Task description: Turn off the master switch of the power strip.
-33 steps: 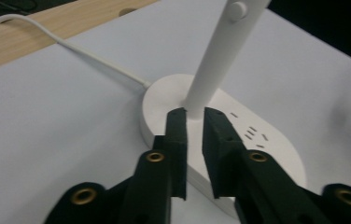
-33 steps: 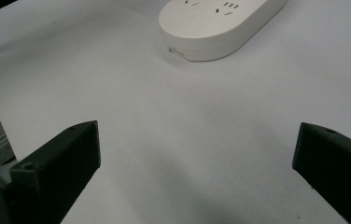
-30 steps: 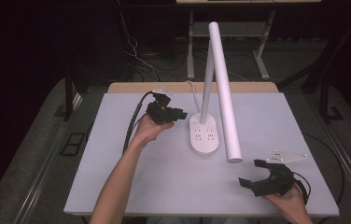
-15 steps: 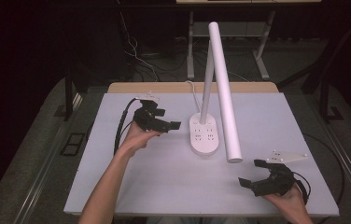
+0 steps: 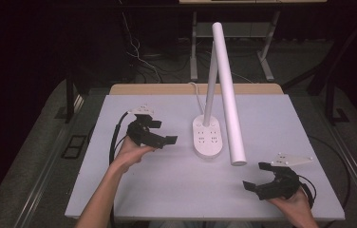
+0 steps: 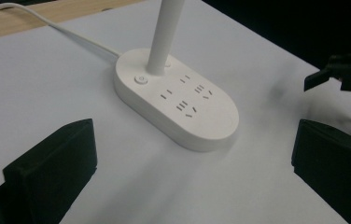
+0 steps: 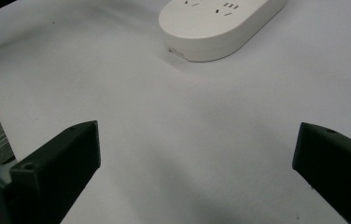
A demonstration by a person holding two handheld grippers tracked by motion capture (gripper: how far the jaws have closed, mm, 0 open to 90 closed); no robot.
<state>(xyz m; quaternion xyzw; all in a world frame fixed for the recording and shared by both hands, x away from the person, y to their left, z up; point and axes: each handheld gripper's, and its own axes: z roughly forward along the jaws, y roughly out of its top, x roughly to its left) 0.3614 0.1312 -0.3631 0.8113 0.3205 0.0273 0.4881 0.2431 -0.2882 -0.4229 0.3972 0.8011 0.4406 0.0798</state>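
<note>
Your lamp (image 5: 214, 90) is all white: an oval base (image 5: 209, 137) with several socket slots and a round power button (image 6: 140, 79) on top, a slim stem rising from its far end, and a long tube head (image 5: 228, 95) slanting down toward you over the base's right side. It stands near the middle of the pale counter (image 5: 167, 190), and its white cord (image 6: 47, 25) runs off the far edge over the wooden strip. No brand or readable writing shows on it; the only mark is the power symbol on the button. Your left gripper (image 5: 160, 135) hovers just left of the base, jaws spread wide and holding nothing, aimed at the base. Your right gripper (image 5: 257, 178) sits near the counter's front right, below the tip of the tube head, jaws likewise wide and empty. Since a second ago your left gripper has drawn back from beside the base, leftward and toward you; your right gripper has stayed where it was.
</note>
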